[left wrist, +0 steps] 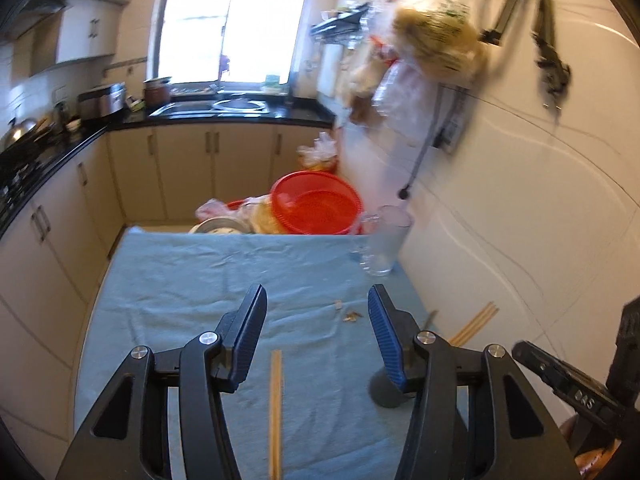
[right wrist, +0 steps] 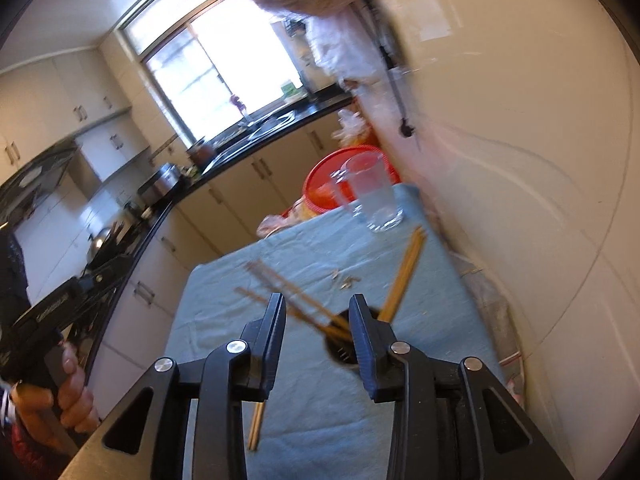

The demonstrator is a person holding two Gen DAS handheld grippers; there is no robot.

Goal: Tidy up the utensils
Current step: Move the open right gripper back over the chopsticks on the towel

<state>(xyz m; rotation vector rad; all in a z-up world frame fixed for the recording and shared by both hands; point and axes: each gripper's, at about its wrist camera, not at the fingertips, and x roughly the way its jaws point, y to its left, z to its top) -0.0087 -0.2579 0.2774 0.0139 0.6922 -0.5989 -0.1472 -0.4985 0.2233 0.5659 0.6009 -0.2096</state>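
Observation:
A pair of wooden chopsticks (left wrist: 275,408) lies on the blue cloth (left wrist: 224,272) right below my open, empty left gripper (left wrist: 316,312). A black holder (left wrist: 386,394) stands under its right finger; more chopsticks (left wrist: 474,322) lean out to the right. In the right wrist view my open right gripper (right wrist: 318,312) hovers over the black holder (right wrist: 340,350), which holds several chopsticks (right wrist: 406,270) leaning right and others (right wrist: 288,288) leaning left. A loose pair (right wrist: 256,426) lies on the cloth (right wrist: 420,312) below the left finger.
A clear glass mug (left wrist: 382,240) stands at the cloth's far right corner, also seen in the right wrist view (right wrist: 374,198). A red basin (left wrist: 316,204) and bags sit behind the table. The white wall (left wrist: 520,200) is close on the right. Small scraps (left wrist: 352,316) lie on the cloth.

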